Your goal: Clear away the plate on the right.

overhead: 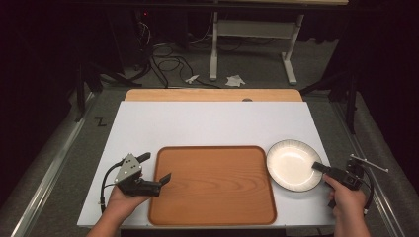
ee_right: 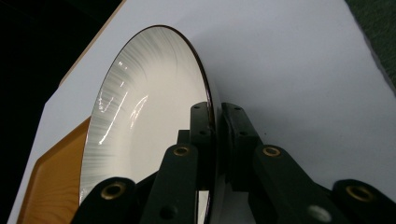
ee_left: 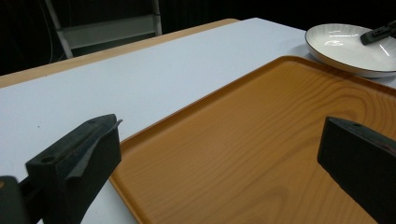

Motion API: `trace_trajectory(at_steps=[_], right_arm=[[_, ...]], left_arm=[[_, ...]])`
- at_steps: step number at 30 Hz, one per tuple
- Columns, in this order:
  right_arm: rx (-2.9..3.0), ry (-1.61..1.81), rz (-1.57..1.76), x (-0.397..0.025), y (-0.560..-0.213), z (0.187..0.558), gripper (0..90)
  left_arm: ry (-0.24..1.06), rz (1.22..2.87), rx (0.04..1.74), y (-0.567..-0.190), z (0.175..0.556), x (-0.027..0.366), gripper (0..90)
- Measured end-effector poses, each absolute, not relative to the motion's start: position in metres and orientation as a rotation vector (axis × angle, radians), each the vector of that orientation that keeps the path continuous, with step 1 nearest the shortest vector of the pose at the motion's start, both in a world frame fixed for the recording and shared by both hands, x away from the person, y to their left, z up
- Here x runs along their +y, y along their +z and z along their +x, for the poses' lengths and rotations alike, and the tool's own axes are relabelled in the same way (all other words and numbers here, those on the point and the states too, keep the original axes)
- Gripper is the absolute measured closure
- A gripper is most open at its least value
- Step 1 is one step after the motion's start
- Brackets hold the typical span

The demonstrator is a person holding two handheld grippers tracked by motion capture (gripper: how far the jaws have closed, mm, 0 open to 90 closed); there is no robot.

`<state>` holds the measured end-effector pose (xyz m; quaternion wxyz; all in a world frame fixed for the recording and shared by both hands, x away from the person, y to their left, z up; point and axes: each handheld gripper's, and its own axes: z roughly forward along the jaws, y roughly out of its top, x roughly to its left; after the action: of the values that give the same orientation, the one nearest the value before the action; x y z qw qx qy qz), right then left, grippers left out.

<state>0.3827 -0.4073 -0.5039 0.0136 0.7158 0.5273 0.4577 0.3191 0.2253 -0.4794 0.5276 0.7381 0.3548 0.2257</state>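
A white plate (overhead: 292, 164) with a dark rim lies on the white tabletop, just right of an orange wooden tray (overhead: 212, 183). My right gripper (overhead: 318, 167) is shut on the plate's right rim; in the right gripper view its jaws clamp the plate (ee_right: 140, 121) edge from both sides, at the right gripper (ee_right: 216, 116). My left gripper (overhead: 154, 168) stands open at the tray's left edge, one jaw over the tray (ee_left: 261, 140), the other over the table. In the left gripper view the left gripper (ee_left: 224, 154) holds nothing, and the plate (ee_left: 350, 46) lies far off.
The white tabletop (overhead: 207, 123) stretches bare behind the tray, with a wooden strip (overhead: 212, 95) at its far edge. Beyond it, a white stand (overhead: 252, 44) and cables rest on the grey floor. Metal rails run along both table sides.
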Motion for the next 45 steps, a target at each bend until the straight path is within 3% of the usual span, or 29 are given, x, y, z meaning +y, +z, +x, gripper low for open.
trace_trajectory(at_steps=[45], right_arm=[[1.551, 1.498, 1.791, -0.390, -0.431, 0.355, 85.1]], left_arm=[[0.567, 1.743, 0.834, -0.477, 0.318, 0.226, 0.6]])
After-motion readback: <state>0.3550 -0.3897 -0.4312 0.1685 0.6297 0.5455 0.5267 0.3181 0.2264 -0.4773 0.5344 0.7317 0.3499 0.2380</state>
